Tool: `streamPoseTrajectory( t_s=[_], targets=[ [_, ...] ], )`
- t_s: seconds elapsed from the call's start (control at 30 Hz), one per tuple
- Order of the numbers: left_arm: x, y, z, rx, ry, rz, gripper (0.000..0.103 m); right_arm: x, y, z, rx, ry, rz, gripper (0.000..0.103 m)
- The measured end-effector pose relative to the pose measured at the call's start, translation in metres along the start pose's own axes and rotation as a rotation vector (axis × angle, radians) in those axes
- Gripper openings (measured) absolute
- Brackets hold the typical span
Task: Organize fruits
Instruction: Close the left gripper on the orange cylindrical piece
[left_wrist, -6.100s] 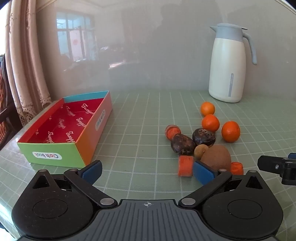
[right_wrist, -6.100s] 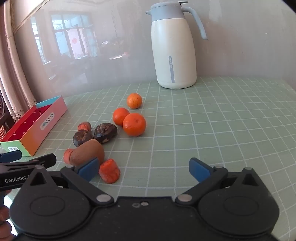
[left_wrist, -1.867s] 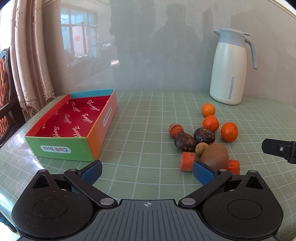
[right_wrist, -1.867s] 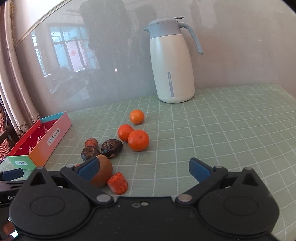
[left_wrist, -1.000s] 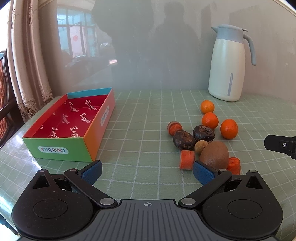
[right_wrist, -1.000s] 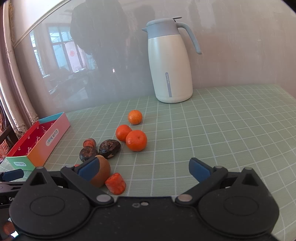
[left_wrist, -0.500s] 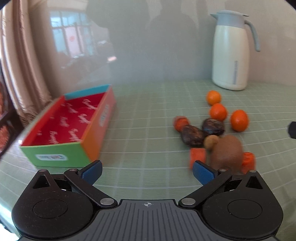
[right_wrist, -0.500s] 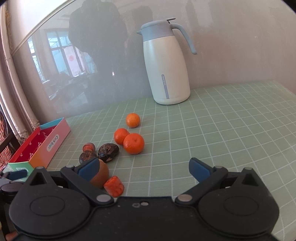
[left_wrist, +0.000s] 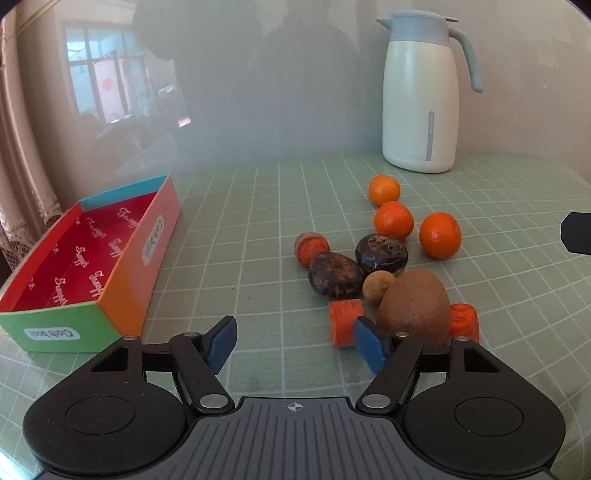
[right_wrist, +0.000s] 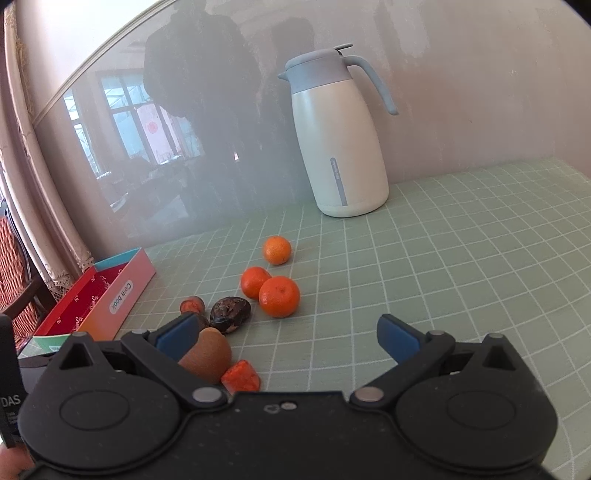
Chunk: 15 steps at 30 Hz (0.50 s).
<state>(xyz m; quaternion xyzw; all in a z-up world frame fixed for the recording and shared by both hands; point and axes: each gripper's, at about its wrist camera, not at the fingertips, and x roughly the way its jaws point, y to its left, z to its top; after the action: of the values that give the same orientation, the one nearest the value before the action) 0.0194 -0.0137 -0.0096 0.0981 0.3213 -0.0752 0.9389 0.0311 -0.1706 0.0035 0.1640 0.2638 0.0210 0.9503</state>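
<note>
The left tongs (left_wrist: 295, 343) hover low over the near part of the green checked desk (left_wrist: 258, 229), their blue pads closing with nothing between them; only bare cloth shows in the gap. The right pad sits just in front of a short orange carrot-like chunk (left_wrist: 345, 321), which looks like the piece being lined up, since it is the nearest loose item on that side.

The fruit lies in a tight cluster to the right: a brown fuzzy kiwi (left_wrist: 413, 304), a small tan round fruit (left_wrist: 376, 286), two dark wrinkled fruits (left_wrist: 334, 275), three small orange tangerines (left_wrist: 439, 234) farther back, and two more orange chunks, one at the kiwi's right side (left_wrist: 463, 317) and one at the far left of the heap (left_wrist: 312, 248). The kiwi touches its neighbours, so a clean grip there looks awkward.

The open cardboard box with a red lining (left_wrist: 85, 254) stands empty at the left, well apart from the heap, probably the destination.

The right tongs (right_wrist: 288, 338) hang wide open and empty, near the kiwi. A white jug with a grey-blue lid (left_wrist: 421, 96) stands at the far right, out of the way.
</note>
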Motion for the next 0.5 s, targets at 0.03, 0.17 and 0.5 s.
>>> streamPoseTrajectory(
  t_s=[0.03,0.17,0.5],
  targets=[
    [0.0002,-0.001,0.0002,0.003,-0.001,-0.007,0.071,0.0,-0.0001,0.0002,0.002,0.0,0.004,0.103],
    [-0.0003,-0.0069,-0.0001,0.02,-0.007,-0.022,0.071,-0.0005,0.0019,0.001,-0.002,-0.006,0.022,0.103],
    [0.008,-0.0042,0.0043,-0.044,-0.009,-0.064,0.071,-0.0016,-0.0006,0.0017,0.007,-0.006,0.046,0.103]
  ],
)
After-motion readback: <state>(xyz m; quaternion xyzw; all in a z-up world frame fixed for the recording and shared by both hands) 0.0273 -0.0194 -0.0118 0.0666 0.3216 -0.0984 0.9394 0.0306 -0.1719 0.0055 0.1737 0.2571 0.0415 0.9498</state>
